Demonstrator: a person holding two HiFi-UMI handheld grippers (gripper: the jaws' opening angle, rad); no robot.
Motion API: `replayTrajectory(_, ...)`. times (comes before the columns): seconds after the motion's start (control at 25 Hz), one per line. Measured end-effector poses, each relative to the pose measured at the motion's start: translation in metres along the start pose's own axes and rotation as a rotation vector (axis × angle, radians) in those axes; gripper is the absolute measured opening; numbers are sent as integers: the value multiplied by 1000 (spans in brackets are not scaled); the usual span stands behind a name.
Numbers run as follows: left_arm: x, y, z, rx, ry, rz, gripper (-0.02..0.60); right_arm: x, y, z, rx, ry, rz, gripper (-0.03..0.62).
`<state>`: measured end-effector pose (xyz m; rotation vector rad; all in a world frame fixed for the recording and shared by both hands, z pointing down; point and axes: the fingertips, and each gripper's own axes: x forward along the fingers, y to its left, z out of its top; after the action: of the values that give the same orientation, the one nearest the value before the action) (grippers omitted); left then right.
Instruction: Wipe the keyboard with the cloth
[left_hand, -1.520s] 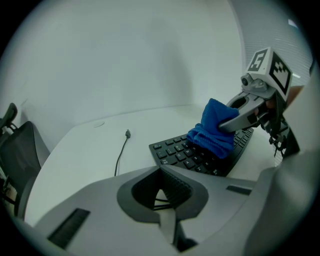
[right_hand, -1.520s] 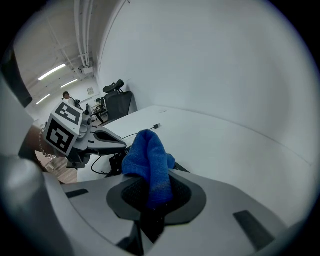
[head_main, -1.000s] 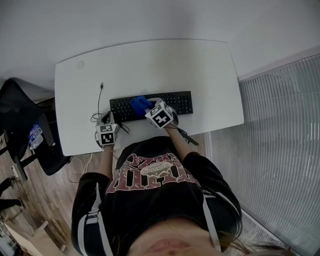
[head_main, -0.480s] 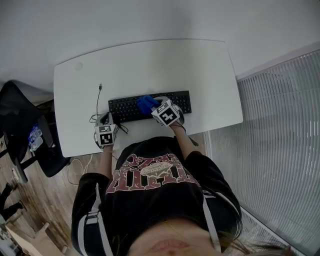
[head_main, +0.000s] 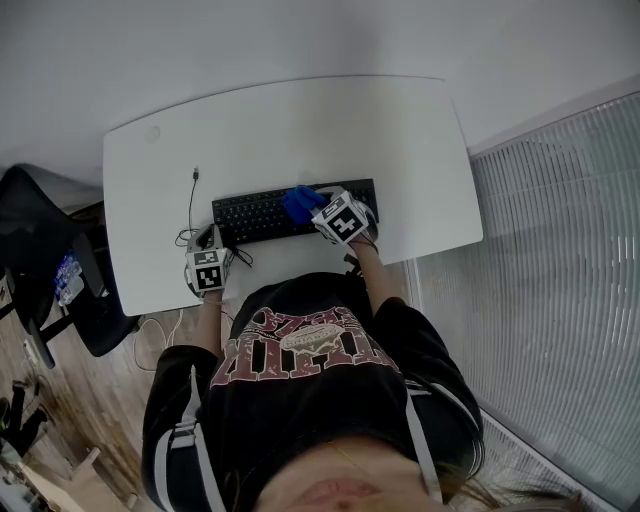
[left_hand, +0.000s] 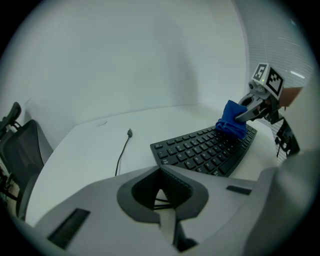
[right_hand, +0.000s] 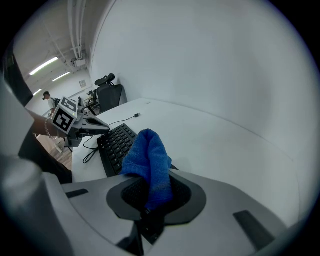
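As the head view shows, a black keyboard (head_main: 255, 216) lies on the white table (head_main: 300, 130), with a blue cloth (head_main: 298, 203) resting on its right-centre keys. Left gripper view: left hand-held gripper (left_hand: 161, 175) closed, empty. Right gripper view: right hand-held gripper (right_hand: 149, 207) clamps the cloth.

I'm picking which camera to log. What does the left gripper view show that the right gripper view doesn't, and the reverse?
Left gripper view only: the right gripper from outside, holding the blue cloth on the far end of the black keyboard. Right gripper view only: the left gripper near the keyboard's other end, and ceiling lights in a room beyond. Both: the cloth, keyboard, white table and loose cable.
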<state>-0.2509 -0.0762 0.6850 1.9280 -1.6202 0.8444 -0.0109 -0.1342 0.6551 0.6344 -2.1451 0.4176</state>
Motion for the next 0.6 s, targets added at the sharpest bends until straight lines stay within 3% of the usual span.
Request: replayTrajectory(0.6,1,-1,-2,-10,5,4,32,-25,-39,-41,85,6,-88,64)
